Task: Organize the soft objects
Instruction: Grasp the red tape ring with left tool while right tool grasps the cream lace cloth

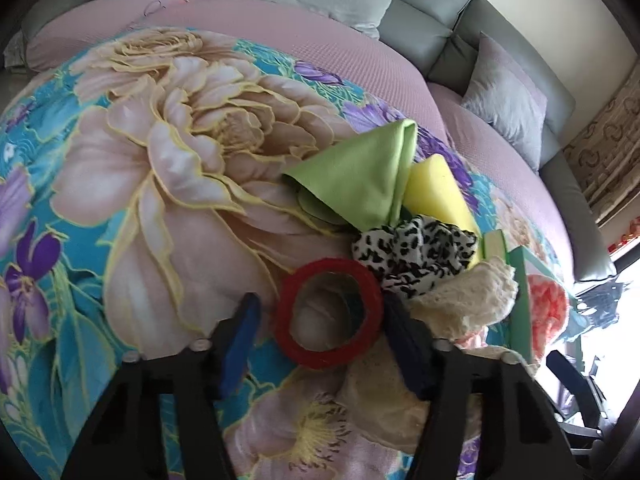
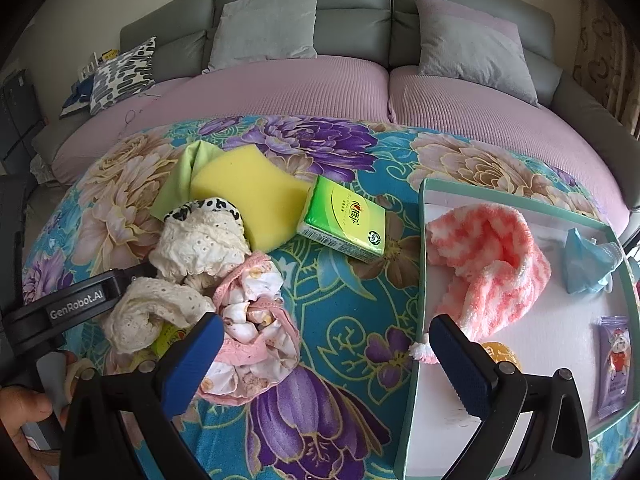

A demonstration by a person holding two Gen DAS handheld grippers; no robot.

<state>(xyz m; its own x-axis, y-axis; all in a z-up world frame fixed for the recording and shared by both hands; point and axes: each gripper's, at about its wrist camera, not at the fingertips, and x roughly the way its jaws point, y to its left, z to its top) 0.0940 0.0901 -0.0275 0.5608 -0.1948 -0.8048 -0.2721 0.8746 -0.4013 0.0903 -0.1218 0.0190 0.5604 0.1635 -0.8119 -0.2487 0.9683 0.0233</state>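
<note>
In the left wrist view a fuzzy red ring (image 1: pixel 328 316) lies on the floral blanket between the blue pads of my left gripper (image 1: pixel 324 336). The right pad touches it, and a strip of blanket shows between it and the left pad. Behind it sit a leopard-print scrunchie (image 1: pixel 416 252), a cream lace cloth (image 1: pixel 468 300), a green cloth (image 1: pixel 360 176) and a yellow sponge (image 1: pixel 436 192). My right gripper (image 2: pixel 328 360) stands wide open over the blanket, holding nothing. A pink printed cloth (image 2: pixel 252 332) lies by its left finger. A pink-white fuzzy sock (image 2: pixel 492 264) rests in the mint-rimmed tray (image 2: pixel 420 260).
A green tissue pack (image 2: pixel 344 220) lies mid-blanket. The tray also holds a blue mask (image 2: pixel 588 260), a purple packet (image 2: pixel 614 364) and an orange item (image 2: pixel 500 354). A grey sofa with cushions (image 2: pixel 264 24) curves behind. A person's hand (image 2: pixel 24 412) shows at the lower left.
</note>
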